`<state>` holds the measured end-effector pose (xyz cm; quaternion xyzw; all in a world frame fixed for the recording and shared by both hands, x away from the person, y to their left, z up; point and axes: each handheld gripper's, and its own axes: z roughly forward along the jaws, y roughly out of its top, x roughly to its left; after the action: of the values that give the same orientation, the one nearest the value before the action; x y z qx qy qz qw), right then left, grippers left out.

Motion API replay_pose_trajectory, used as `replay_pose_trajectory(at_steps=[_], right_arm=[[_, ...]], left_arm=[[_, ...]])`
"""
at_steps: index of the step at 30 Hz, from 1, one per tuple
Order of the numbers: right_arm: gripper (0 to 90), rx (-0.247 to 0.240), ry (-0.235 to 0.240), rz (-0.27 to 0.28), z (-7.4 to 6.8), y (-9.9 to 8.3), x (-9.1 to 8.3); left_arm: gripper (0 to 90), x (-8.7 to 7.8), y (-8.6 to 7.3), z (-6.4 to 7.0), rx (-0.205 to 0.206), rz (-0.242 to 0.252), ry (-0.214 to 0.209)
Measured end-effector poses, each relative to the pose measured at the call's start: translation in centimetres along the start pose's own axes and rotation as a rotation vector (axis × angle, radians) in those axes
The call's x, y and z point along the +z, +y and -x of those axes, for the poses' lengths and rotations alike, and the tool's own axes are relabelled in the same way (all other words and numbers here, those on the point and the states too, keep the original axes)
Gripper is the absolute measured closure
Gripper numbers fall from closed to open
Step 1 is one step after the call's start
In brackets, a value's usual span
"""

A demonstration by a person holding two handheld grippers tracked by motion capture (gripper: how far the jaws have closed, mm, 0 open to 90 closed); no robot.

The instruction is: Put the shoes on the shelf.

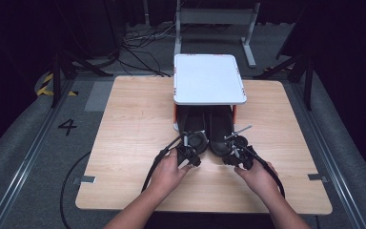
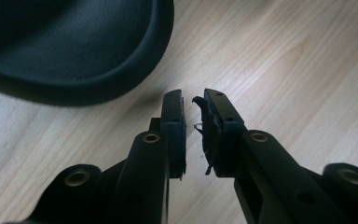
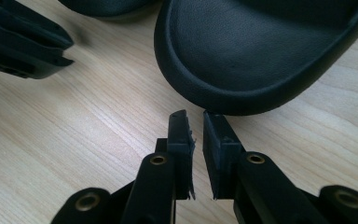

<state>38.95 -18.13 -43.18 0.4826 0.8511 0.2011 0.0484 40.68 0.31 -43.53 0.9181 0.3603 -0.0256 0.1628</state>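
Pair of black slippers under the white shelf (image 1: 209, 78), heels sticking out toward the person: left slipper (image 1: 195, 129), right slipper (image 1: 220, 129). Left gripper (image 1: 189, 155) just in front of the left slipper heel; jaws a narrow gap apart, nothing between them. Right gripper (image 1: 233, 155) just in front of the right slipper heel; jaws likewise narrow, empty. Floor marking left of the wooden table (image 1: 124, 143) reads "4" (image 1: 67, 126).
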Motion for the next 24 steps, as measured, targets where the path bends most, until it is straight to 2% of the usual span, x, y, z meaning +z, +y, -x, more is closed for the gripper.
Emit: replay_pose_trajectory(at_steps=[2, 5, 7, 10, 17, 20, 24], right_arm=[[82.2, 0.008, -0.002, 0.01, 0.1, 0.2, 0.1], [82.5, 0.012, -0.001, 0.014, 0.3, 0.5, 0.2], [82.5, 0.018, 0.009, 0.012, 0.4, 1.0, 0.5], [82.5, 0.015, 0.006, 0.016, 0.3, 1.7, 0.7], [83.6, 0.025, 0.006, -0.001, 1.0, 3.5, 1.2], [85.7, 0.052, 0.032, -0.012, 1.6, 4.1, 1.4], [86.0, 0.073, 0.043, -0.013, 2.1, 4.5, 1.6]], left_arm=[[80.5, -0.1, 0.2, -0.4, -0.016, 0.011, 0.023], [82.6, -0.2, 0.1, -0.8, -0.034, 0.018, 0.024], [82.7, -0.4, 0.2, -1.4, -0.049, 0.039, 0.059], [83.2, -0.7, 0.4, -2.1, -0.067, 0.046, 0.078], [84.8, -0.6, 1.7, -3.2, -0.097, 0.049, 0.09], [85.0, -0.7, 1.9, -3.6, -0.108, 0.055, 0.083], [85.1, -0.6, 2.3, -4.0, -0.115, 0.069, 0.078]])
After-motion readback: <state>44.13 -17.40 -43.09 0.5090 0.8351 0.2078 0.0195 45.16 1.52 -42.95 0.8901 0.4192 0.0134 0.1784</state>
